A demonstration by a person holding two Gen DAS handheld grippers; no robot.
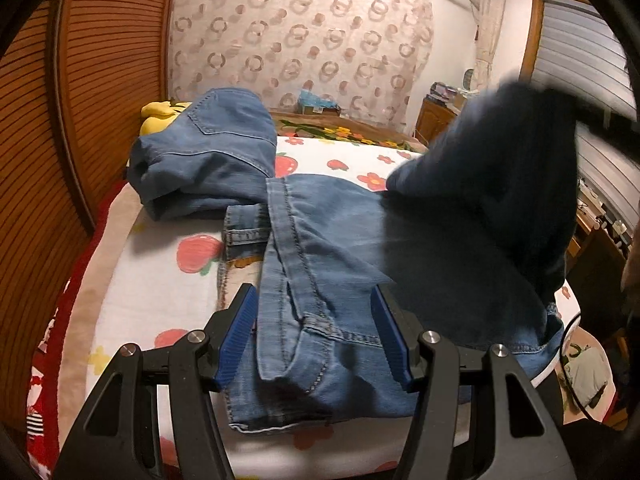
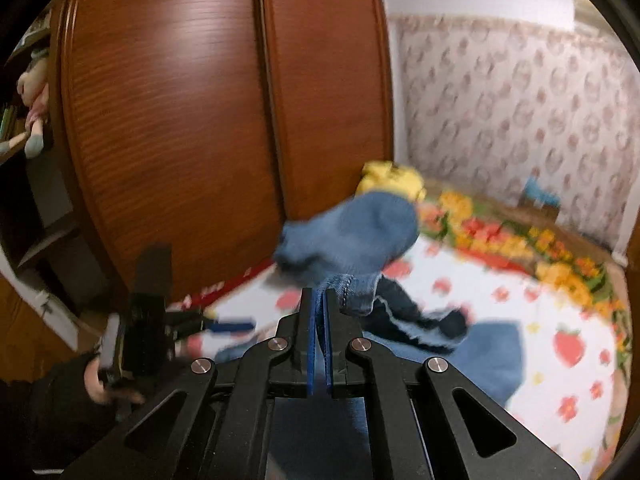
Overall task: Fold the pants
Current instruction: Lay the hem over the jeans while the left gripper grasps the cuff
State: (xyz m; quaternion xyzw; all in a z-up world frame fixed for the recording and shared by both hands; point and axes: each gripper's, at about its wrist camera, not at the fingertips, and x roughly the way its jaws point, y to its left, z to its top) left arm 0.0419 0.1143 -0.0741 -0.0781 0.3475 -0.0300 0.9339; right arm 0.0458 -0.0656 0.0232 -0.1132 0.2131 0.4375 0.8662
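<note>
- Blue ribbed pads of the left gripper (image 1: 316, 332) fill the left wrist view at 6 o'clock, standing apart with nothing pinched; the jeans (image 1: 320, 264) run between them, and it is not clear whether the pads touch the denim.
- Those jeans lie on the strawberry-print bedsheet (image 1: 152, 304), with a second pair of jeans (image 1: 208, 152), folded, at 11 o'clock beside a yellow plush toy (image 1: 160, 114).
- At 2 o'clock a dark, blurred flap of denim hangs lifted above the flat part.
- Closed jaws of the right gripper (image 2: 319, 300) sit at 6 o'clock in the right wrist view, clamped on a hemmed denim edge (image 2: 352, 286), which is raised off the sheet.
- At 8 o'clock the left gripper and the person's hand (image 2: 96, 388) show, blurred.
- Judged from this, the step in hand is carrying the gripped end over to make a fold.
- Next, the right gripper would need to lay its edge down aligned on the flat layer, while the left steadies the crease.
</note>
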